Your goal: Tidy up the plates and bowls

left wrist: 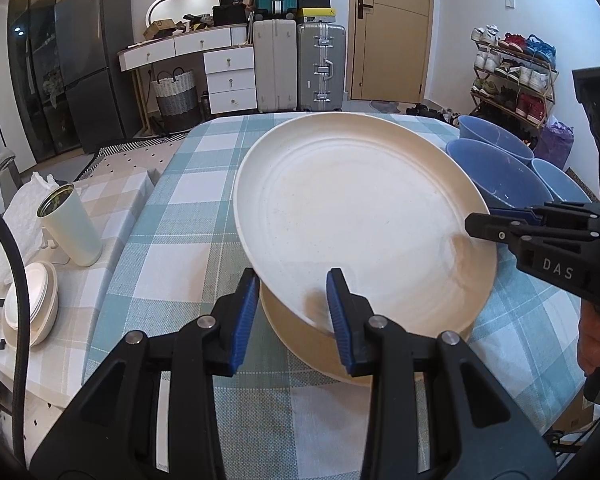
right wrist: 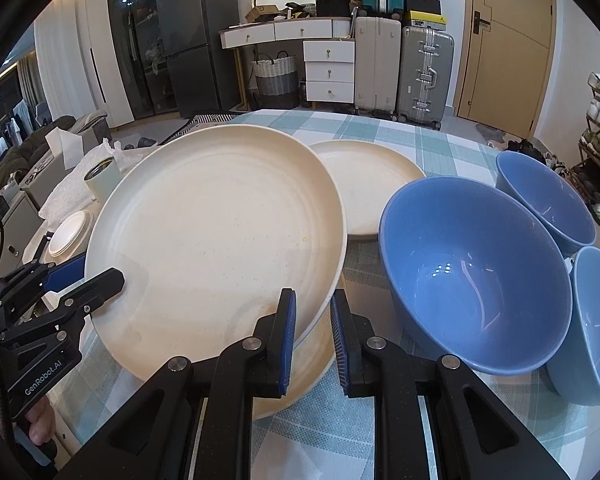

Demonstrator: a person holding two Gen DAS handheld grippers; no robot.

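Observation:
A large cream plate point(left wrist: 360, 208) point(right wrist: 220, 248) is held tilted above a second cream plate point(left wrist: 300, 340) point(right wrist: 308, 364) lying on the checked tablecloth. My left gripper point(left wrist: 294, 316) straddles the top plate's near rim with its jaws around the edge. It also shows in the right wrist view point(right wrist: 88, 276). My right gripper point(right wrist: 312, 336) has its jaws around the plate's right rim, and it shows in the left wrist view point(left wrist: 484, 220). A third cream plate point(right wrist: 368, 184) lies farther back. Three blue bowls point(right wrist: 472, 280) point(right wrist: 544, 200) point(right wrist: 596, 328) stand on the right.
A white tumbler point(left wrist: 70, 224) and a stack of small white dishes point(left wrist: 32, 304) sit on a side table at the left. The table's far edge point(left wrist: 284, 114) faces suitcases, drawers and a shoe rack.

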